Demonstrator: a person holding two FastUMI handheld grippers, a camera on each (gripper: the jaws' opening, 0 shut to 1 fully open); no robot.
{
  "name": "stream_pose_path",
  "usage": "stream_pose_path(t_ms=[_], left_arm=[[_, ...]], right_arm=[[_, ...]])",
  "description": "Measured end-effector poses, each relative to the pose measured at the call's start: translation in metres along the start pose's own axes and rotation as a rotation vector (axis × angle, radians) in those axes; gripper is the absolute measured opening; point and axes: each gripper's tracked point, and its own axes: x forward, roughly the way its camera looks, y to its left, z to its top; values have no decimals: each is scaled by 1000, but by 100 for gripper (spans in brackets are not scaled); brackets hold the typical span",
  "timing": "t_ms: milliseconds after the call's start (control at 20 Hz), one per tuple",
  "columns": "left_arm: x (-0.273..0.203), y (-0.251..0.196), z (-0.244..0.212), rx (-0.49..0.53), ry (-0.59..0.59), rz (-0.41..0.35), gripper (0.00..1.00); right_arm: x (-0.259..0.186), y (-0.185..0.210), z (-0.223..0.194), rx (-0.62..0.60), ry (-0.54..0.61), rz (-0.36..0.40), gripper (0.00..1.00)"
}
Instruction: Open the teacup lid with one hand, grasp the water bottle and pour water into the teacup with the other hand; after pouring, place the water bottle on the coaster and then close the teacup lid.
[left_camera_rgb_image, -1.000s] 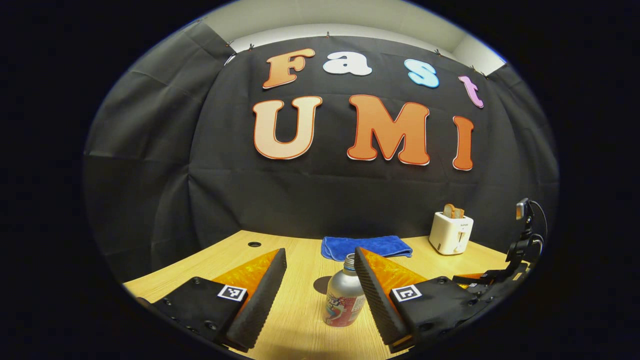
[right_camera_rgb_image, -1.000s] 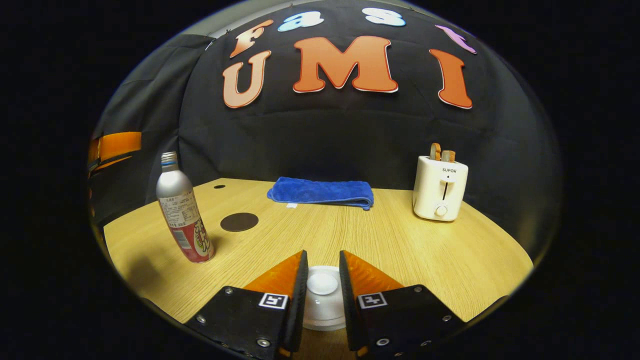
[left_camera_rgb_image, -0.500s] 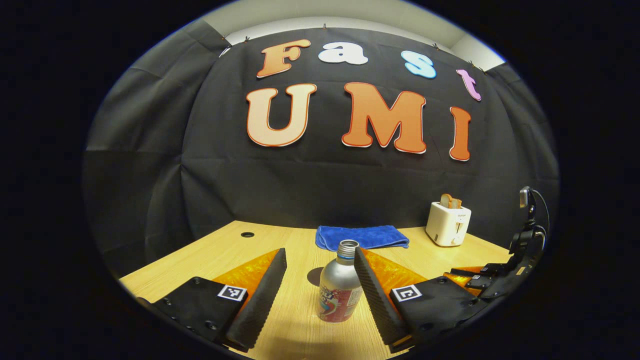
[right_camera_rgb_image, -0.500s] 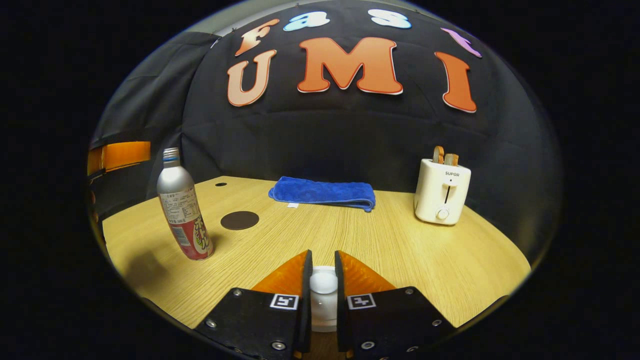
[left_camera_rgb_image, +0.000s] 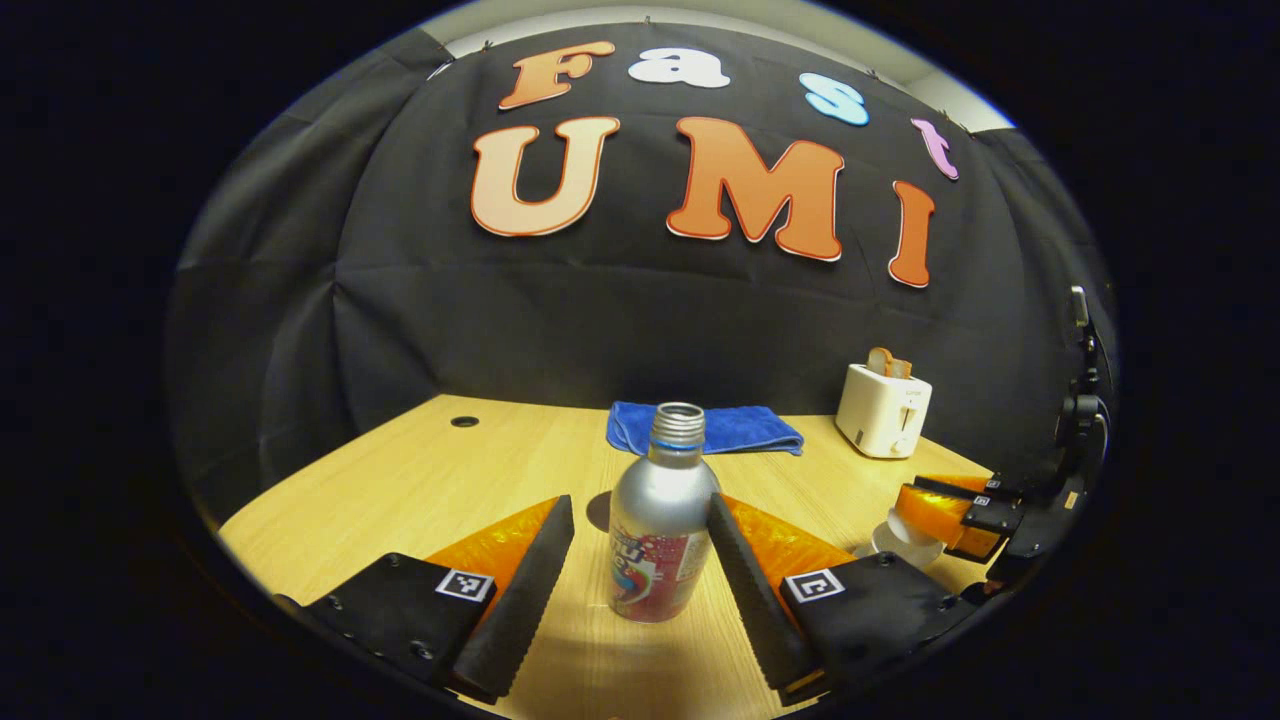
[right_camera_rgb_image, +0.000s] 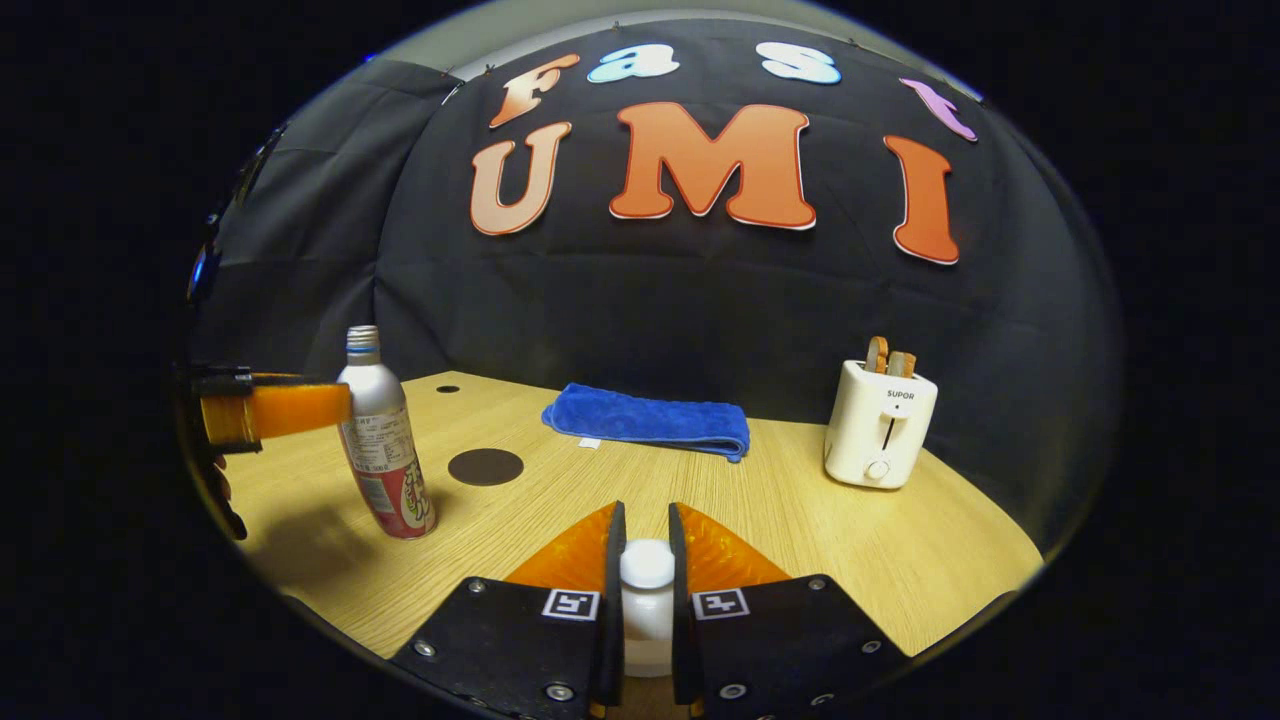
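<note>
1. Bottle (left_camera_rgb_image: 655, 535) stands upright between the open left gripper (left_camera_rgb_image: 640, 540) fingers, gaps both sides.
2. Lower right of the left gripper view: right gripper (left_camera_rgb_image: 945, 510) blocks that side.
3. Mid table (right_camera_rgb_image: 900, 560) bare.
4. Rear: towel (right_camera_rgb_image: 650, 420), toaster (right_camera_rgb_image: 880, 435).
5. Coaster (right_camera_rgb_image: 486, 467) flat, uncovered.

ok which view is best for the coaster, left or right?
Right gripper view. The dark round coaster lies whole and unblocked on the table, beside the water bottle. In the left gripper view the water bottle stands in front of it, so just a dark sliver of the coaster shows.
</note>
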Motion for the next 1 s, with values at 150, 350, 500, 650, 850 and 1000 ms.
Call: stream_pose_path(t_ms=[150,350,500,650,850,1000], left_arm=[[10,-5,-15,8,28,-18,90],[23,-11,-36,23,86,-20,92],[32,-9,-44,60,109,6,91],[40,-8,-52,63,134,17,92],[44,-9,-53,73,145,21,88],[44,-7,-52,109,144,26,85]], right_arm=[[-4,-3,11,21,-23,3,20],[-12,-11,27,48,-54,-1,19],[-17,-16,35,53,-72,-5,19],[-22,-24,41,48,-85,-20,19],[-28,-35,44,62,-95,-41,19],[-33,-46,46,77,-98,-55,19]])
